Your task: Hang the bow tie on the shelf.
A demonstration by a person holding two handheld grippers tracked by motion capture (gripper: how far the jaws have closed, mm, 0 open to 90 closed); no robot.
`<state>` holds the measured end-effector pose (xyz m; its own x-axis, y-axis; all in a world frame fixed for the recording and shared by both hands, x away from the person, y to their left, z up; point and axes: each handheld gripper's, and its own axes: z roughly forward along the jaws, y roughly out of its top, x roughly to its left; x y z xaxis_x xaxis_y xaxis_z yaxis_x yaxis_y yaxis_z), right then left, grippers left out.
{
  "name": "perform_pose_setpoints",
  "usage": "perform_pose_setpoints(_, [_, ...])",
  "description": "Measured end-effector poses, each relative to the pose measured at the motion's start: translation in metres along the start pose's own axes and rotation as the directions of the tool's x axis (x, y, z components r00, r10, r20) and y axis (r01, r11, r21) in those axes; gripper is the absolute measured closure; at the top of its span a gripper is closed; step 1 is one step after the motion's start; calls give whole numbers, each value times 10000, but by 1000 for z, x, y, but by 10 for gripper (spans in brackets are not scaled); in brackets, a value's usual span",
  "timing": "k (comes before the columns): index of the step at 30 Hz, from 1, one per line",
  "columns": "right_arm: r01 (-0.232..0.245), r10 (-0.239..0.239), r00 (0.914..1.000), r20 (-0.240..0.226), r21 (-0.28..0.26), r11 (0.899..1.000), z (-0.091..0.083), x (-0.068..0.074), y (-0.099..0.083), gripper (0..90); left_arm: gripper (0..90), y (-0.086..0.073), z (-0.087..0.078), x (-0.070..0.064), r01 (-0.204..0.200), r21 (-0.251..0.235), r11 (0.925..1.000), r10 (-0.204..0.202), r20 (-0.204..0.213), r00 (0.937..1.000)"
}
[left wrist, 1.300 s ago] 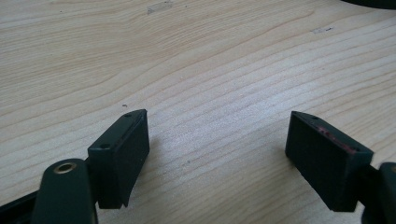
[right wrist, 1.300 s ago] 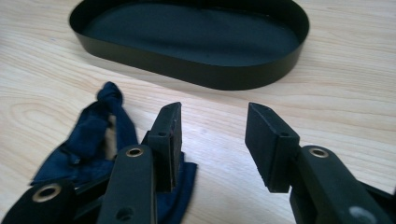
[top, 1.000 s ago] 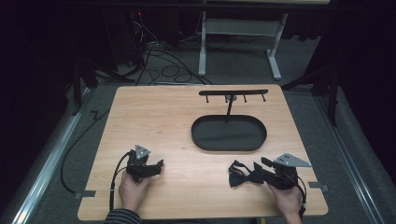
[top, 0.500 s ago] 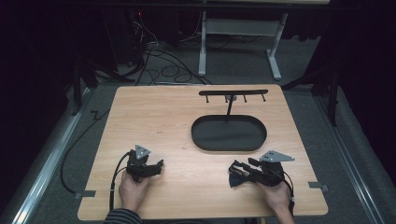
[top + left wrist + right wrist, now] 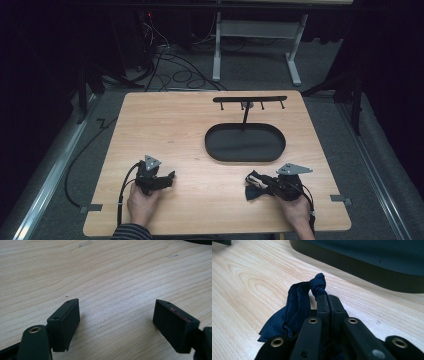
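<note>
In the high view, the table [image 5: 185, 125] takes the middle of the frame. The tray [image 5: 245, 143] lies on it right of centre, and the hook rack [image 5: 250, 99] stands at the tray's upper edge, nearer the top of the frame. The left gripper [image 5: 167, 178] sits on the table at lower left, the right gripper [image 5: 251, 186] at lower right, just below the tray, with the cloth [image 5: 254, 190] at its tip toward the centre. Cables [image 5: 170, 60] lie on the floor above the table, left of a desk frame [image 5: 255, 45] at top centre.
</note>
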<state>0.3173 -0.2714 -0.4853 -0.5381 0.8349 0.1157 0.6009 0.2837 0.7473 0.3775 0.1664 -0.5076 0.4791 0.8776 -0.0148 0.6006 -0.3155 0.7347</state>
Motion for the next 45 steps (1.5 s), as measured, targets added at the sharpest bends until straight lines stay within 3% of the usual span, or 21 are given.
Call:
perform_pose_setpoints(11, [64,-59,9999,126,-441,9990,-8,6,4,900,220,0,0,0,-9,-2,10000,9,4,10000])
perform_pose_setpoints(22, [540,-525,9984,212,-796,9954,-15,16,20,900,220,0,0,0,-9,-5,10000,9,8,10000])
perform_pose_setpoints(45, [818,-774,9964,359,-1436,9862,-30,19,40,900,220,0,0,0,8,-20,10000,-8,7,10000])
